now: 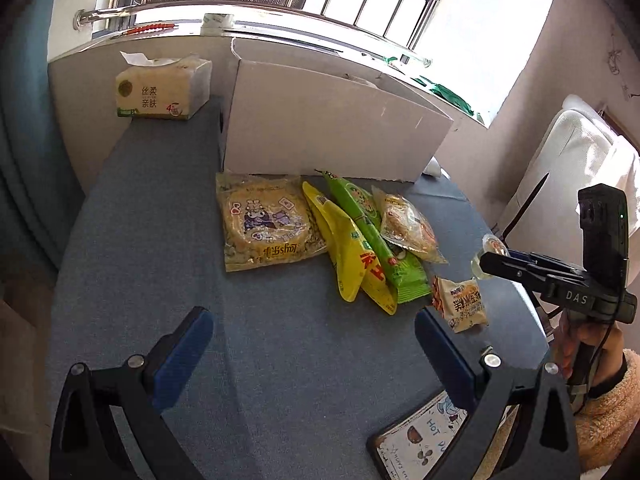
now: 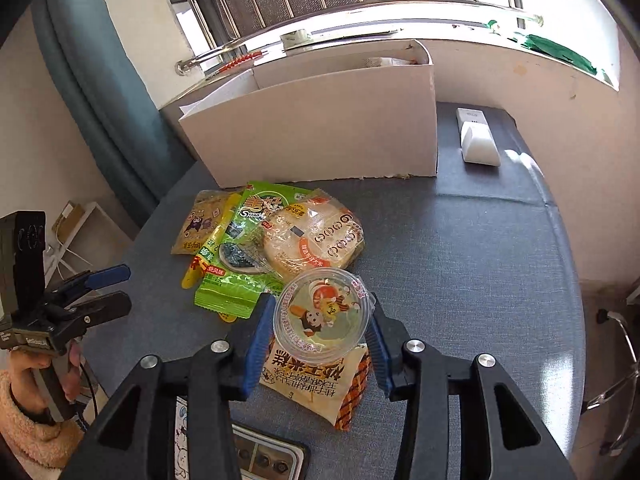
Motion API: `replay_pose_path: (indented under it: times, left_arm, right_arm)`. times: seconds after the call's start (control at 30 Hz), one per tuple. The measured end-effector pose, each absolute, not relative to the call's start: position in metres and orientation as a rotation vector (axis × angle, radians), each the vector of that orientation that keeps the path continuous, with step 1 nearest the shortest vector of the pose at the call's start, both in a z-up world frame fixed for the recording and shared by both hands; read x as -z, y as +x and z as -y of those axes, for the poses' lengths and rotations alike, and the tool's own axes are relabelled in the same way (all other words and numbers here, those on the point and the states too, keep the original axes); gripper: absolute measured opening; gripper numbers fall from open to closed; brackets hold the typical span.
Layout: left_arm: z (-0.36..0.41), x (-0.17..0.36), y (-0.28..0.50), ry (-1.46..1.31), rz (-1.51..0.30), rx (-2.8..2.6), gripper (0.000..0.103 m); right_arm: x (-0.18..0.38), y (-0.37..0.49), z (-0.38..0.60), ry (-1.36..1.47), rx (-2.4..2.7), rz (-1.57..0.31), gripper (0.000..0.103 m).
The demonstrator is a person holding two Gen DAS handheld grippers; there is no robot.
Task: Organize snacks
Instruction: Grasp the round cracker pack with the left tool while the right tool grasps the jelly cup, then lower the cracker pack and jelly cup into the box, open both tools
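Note:
My right gripper (image 2: 320,322) is shut on a clear jelly cup (image 2: 322,318) with a cartoon lid, held above a white cake packet (image 2: 316,384); it also shows in the left wrist view (image 1: 490,256). A pile of snacks lies before the white cardboard box (image 2: 320,136): a cartoon bag (image 1: 268,224), a yellow pouch (image 1: 348,260), a green seaweed bag (image 2: 236,256) and a round rice cracker pack (image 2: 316,236). My left gripper (image 1: 314,340) is open and empty over the blue-grey table (image 1: 260,360), short of the pile.
A tissue pack (image 1: 164,88) sits at the table's back left. A white device (image 2: 478,138) lies right of the box. A phone with a cartoon case (image 1: 420,436) lies at the near edge. A window ledge runs behind the box.

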State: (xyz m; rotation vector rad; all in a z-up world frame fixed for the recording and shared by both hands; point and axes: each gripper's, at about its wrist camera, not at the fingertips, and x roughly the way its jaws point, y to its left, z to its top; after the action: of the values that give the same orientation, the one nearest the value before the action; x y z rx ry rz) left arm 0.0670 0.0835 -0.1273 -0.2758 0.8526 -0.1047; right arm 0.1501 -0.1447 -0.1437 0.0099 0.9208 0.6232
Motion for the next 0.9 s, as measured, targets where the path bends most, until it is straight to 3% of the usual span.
replay_pose_path:
  times: [0.4,0.63,0.73,0.9]
  left_arm:
    - [-0.079,0.159,0.172,0.036,-0.965,0.003,0.103]
    - [-0.068,0.162,0.192,0.021,-0.978,0.002,0.102]
    - [-0.074,0.161,0.187,-0.003,-0.962,0.021,0.078]
    - [-0.09,0.145,0.167,-0.046,-0.912,0.036,0.076]
  right_arm:
    - [0.143,0.125,0.167,0.035,-0.586,-0.936,0.048]
    - [0.15,0.124,0.165,0.047,-0.587,-0.963,0.048]
    - [0.149,0.122,0.162,0.036,-0.595,-0.963,0.048]
    - [0.146,0.121,0.156,0.031,-0.605,-0.957,0.048]
